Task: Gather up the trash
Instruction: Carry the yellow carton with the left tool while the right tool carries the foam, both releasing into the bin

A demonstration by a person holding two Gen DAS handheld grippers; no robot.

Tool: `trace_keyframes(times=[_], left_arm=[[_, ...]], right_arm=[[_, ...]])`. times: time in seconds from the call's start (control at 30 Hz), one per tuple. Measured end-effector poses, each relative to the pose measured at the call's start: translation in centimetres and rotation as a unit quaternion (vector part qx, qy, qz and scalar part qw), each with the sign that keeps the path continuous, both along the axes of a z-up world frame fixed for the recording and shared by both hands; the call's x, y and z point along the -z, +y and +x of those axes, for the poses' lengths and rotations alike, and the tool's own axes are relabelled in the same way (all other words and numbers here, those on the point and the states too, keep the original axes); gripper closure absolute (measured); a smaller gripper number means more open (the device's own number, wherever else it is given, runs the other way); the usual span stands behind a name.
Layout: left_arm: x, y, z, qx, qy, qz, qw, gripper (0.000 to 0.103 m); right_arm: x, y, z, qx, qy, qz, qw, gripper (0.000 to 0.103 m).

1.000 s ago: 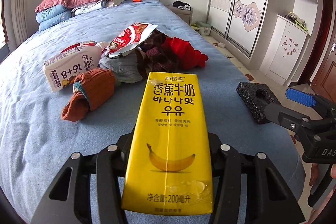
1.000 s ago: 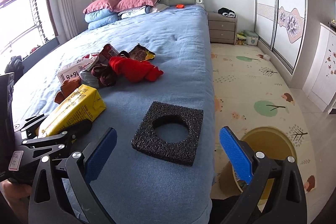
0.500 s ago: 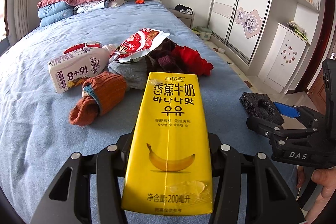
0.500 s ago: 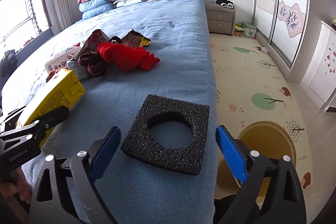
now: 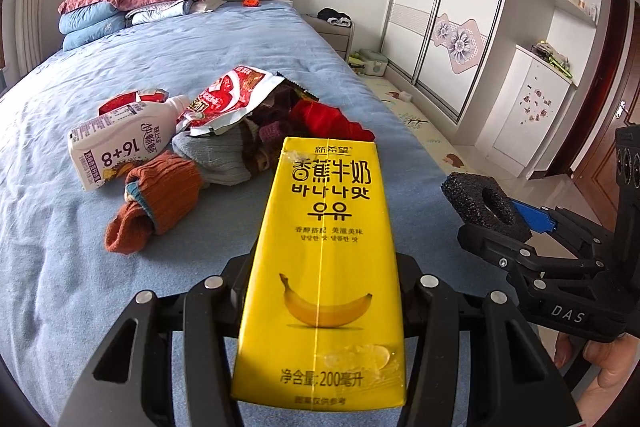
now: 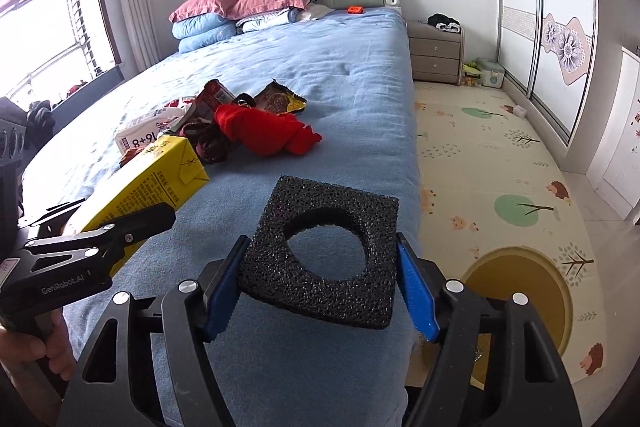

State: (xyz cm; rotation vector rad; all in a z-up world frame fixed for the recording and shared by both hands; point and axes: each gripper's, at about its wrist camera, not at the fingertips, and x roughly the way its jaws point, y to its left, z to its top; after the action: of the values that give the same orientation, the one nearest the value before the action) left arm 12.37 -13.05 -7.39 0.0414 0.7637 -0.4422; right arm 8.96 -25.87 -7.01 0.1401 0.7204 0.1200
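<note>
My left gripper [image 5: 326,267] is shut on a yellow banana-milk carton [image 5: 324,227], which stands out forward over the blue bed [image 5: 60,287]. The right wrist view shows the same carton [image 6: 152,179] at the left, in the left gripper [image 6: 120,231]. My right gripper [image 6: 320,255] is closing on a black square foam piece with a round hole [image 6: 272,267]. Its blue pads [image 6: 416,291] press the foam's two sides and the hole is squashed oval. The foam [image 5: 468,195] tilts up off the bed's right edge.
A white milk bottle [image 5: 116,143], a red snack bag [image 5: 228,99], a brown wrapper [image 6: 280,101], orange socks [image 5: 156,199] and red cloth [image 6: 264,131] lie mid-bed. A play mat with a yellow circle [image 6: 520,295] covers the floor at right; a nightstand [image 6: 436,55] stands beyond.
The right gripper's jaws came in from wide open onto the foam piece, which now tilts up between the pads. The left gripper still holds the carton.
</note>
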Motion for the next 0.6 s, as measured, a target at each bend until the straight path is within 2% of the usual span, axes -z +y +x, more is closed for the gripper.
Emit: trace_keyframes(times=[0.3,0.6], left_arm=[[-0.8,-4.7,-0.1,0.04,-0.002,0.005,0.9992,0.052],[-1.0,-11.1,-0.6,0.099,0.002,0.016,0.995,0.052]], right_arm=[[-1.7,-3.1,-2.0,0.019,-0.016,-0.003,1.0,0.035],[-1.8,-8.8,-4.3,0.065,-0.018,0.013,0.998,0.035]])
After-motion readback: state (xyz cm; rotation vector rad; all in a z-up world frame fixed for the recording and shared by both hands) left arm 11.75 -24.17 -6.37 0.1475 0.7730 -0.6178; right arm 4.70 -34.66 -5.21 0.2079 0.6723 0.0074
